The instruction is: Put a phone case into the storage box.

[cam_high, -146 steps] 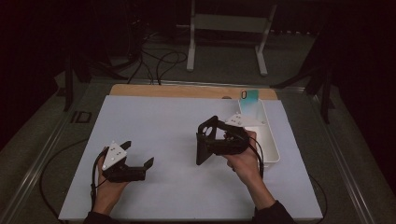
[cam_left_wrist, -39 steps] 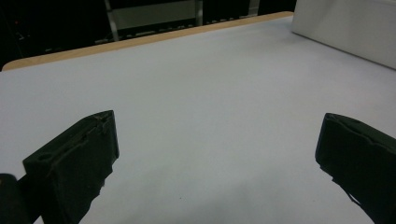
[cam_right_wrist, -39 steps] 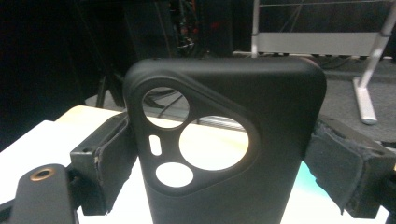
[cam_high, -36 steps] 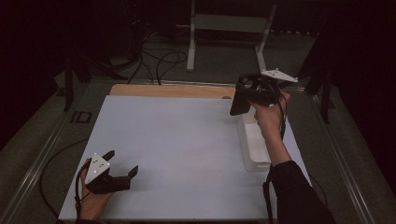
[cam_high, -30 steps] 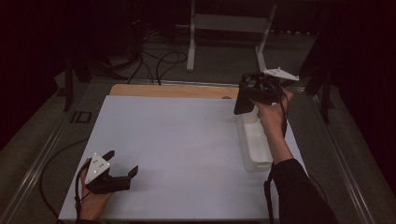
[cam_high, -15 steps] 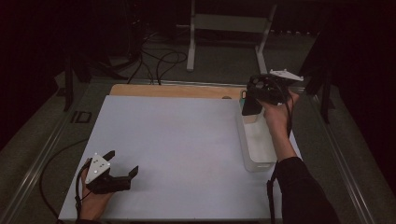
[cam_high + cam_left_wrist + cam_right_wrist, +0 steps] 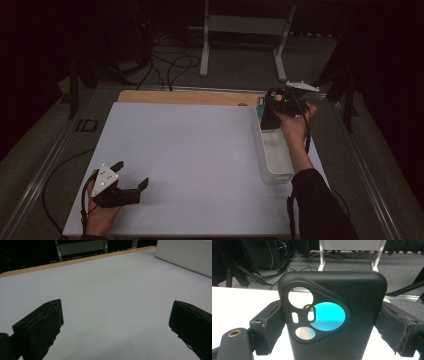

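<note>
1. Two grippers in use. Right gripper [image 7: 270,112] is held over the far end of the white bin [image 7: 276,172], at the far right of the surface [image 7: 190,150].
2. Right fingers [image 7: 268,327] are clamped on a black phone case [image 7: 334,315], one on each long edge. Case stands upright between them, camera cut-outs toward the lens.
3. Through the largest cut-out a teal patch shows; through the smaller ones, pale surface. What the teal belongs to, I cannot tell.
4. From the high view the case [image 7: 268,116] hangs dark just above the bin's far rim, with a teal object [image 7: 260,102] just beyond it.
5. Left gripper [image 7: 131,175] rests low at the near left corner of the surface, well apart from the bin.
6. Left fingers [image 7: 40,327] are spread wide, nothing between them but bare white surface; bin wall [image 7: 185,257] shows far off at upper right.
</note>
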Available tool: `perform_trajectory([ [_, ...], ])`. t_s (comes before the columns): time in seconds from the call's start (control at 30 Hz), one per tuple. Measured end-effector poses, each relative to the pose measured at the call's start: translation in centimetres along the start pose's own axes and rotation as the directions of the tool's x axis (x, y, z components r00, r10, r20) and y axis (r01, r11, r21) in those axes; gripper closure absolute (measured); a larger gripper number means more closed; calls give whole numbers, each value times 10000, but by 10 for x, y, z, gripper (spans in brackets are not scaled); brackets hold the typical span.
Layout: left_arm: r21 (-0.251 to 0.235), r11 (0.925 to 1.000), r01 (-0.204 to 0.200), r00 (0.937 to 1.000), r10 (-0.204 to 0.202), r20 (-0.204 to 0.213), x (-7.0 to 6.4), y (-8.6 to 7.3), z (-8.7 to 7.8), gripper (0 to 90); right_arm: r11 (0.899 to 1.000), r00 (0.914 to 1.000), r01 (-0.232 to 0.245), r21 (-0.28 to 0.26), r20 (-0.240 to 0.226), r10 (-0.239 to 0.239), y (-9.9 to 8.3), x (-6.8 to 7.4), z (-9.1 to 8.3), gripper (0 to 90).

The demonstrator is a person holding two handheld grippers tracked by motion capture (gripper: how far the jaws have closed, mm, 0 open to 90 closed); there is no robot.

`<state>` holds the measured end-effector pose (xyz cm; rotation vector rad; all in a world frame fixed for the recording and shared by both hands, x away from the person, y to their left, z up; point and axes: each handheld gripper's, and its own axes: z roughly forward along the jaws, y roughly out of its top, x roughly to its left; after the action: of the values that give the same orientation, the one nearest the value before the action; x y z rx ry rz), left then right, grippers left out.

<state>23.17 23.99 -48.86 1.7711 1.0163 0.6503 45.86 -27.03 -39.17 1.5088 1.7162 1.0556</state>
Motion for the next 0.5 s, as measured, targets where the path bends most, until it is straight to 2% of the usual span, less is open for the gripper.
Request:
perform_trajectory([
  [0.5, -60, 10000, 24, 10000, -24, 5, 0, 0, -1, 2, 9974, 9994, 251, 677, 238, -268, -15, 5, 21, 130],
])
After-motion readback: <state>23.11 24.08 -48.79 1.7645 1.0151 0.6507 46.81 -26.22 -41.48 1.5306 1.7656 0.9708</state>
